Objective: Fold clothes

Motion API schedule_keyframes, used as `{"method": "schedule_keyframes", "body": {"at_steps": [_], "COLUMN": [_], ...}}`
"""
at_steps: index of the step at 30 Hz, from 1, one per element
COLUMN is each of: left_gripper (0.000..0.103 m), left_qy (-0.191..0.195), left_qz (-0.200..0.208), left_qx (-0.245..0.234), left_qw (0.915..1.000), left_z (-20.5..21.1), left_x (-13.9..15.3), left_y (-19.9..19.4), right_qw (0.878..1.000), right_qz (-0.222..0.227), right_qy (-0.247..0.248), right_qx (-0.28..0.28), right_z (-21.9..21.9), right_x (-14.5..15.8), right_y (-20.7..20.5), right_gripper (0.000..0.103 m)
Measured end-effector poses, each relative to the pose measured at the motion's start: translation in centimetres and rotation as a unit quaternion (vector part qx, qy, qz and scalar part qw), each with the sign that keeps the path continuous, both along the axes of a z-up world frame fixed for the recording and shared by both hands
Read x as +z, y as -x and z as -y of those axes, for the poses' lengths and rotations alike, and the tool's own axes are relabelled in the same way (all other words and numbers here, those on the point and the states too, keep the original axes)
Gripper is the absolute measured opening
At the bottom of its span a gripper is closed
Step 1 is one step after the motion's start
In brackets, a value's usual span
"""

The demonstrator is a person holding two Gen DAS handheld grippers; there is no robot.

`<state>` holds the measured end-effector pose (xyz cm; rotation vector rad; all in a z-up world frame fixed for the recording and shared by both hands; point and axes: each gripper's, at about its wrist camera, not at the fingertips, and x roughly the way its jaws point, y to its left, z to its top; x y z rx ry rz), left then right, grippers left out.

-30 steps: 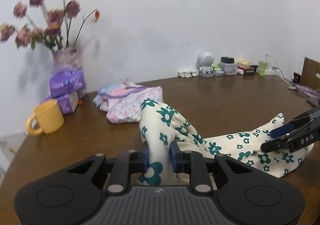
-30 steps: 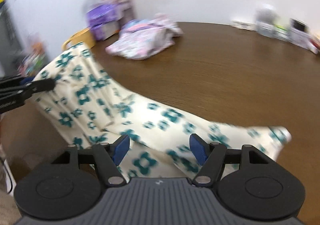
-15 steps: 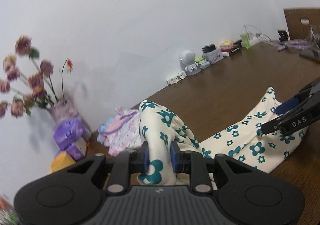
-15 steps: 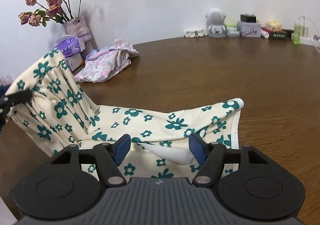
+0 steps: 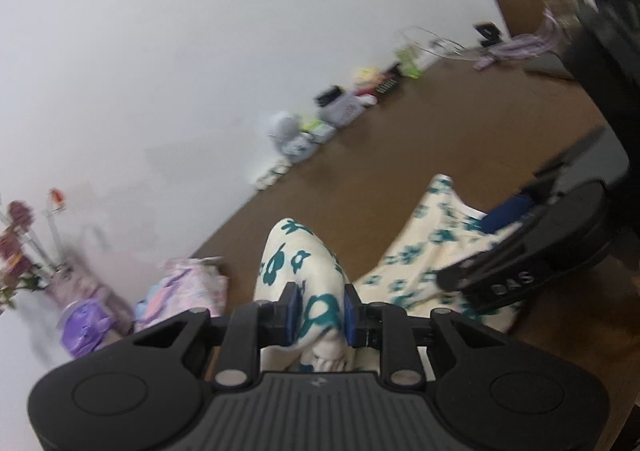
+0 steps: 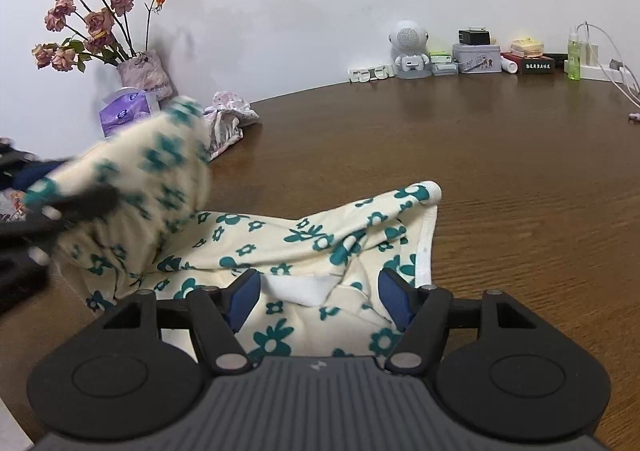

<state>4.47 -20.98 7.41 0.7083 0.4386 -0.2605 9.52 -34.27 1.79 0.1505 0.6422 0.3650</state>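
You have swung the left gripper (image 5: 318, 313) across toward the right gripper (image 6: 318, 297) with its jaws clamped on a bunched end of the floral garment (image 6: 320, 239), so that raised end now hangs over the part lying on the brown table (image 6: 500, 171), which looks like the fold closing. Your right gripper's jaws stand wide, astride the cloth without pinching it. Only the right view shows the garment's flat end clearly, while the left view shows the pinch itself
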Motion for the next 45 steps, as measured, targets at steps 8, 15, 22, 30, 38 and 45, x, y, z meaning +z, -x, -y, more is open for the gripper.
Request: {"method": "schedule_keyframes", "body": {"at_steps": [8,15,22,30,38,45], "left_gripper": [0.021,0.025,0.045,0.045,0.026,0.028], "left_qy": [-0.029,-0.03,0.081,0.21,0.217,0.208], "left_qz": [-0.025,-0.039,-0.075,-0.054,-0.145,-0.141], "left_qx": [-0.019,-0.024,-0.041,-0.014,0.042,0.035], "left_qw": [0.9991,0.9985,0.993,0.976,0.9645,0.9673], "left_z": [2.3,2.8,1.0,-4.2,-6.3,-6.3], "left_x": [-3.0,-3.8,-1.6,3.9,-0.6,-1.3], "left_y": [-0.3,-0.1,0.6,1.2,-3.5,-2.9], "right_qw": [1.0,1.0,1.0,0.999,0.999,0.999], "right_qz": [-0.002,-0.004,0.0,0.031,0.036,0.014], "right_qy": [-0.009,-0.024,-0.021,-0.018,-0.007,0.005], "right_qx": [0.005,0.011,0.011,-0.002,0.026,0.034], "right_z": [1.1,1.9,2.2,3.3,1.6,0.8], "right_x": [-0.9,-1.1,-0.6,0.8,0.5,-0.8], "right_y": [0.1,0.2,0.4,1.2,0.8,0.2], "right_gripper": [0.066,0.066,0.067,0.066,0.066,0.067]}}
